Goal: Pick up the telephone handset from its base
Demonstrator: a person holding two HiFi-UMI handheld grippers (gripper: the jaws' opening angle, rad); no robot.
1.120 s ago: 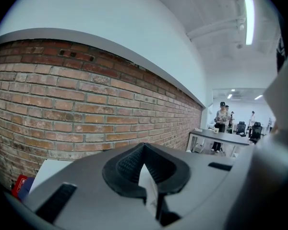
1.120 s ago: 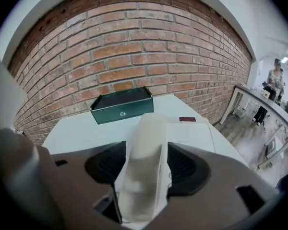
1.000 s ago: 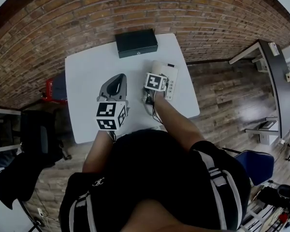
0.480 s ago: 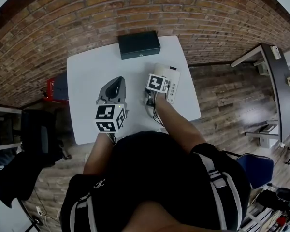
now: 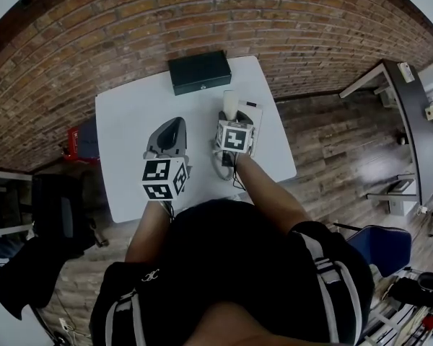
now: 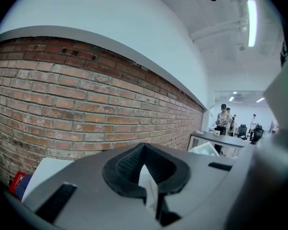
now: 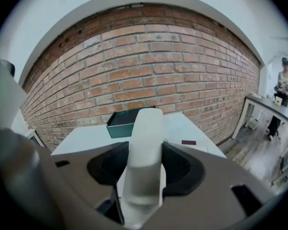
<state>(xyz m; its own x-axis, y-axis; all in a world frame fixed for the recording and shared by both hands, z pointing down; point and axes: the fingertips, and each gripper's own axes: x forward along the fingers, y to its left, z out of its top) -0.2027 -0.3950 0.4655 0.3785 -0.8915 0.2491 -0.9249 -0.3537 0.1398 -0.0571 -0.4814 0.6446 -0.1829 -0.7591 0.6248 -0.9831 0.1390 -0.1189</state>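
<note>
While the left gripper [image 6: 145, 176] hangs idle above the desk [image 5: 119, 114], fingers shut on nothing, the right gripper [image 7: 144, 176] has its fingers clamped on the white telephone handset [image 7: 145, 128]. The handset stands tilted upward in that grip, just beside its base [image 5: 252, 115]. Assessment: grasp made, lift apparently achieved. Whether the near end is fully clear of the base cannot be confirmed.
</note>
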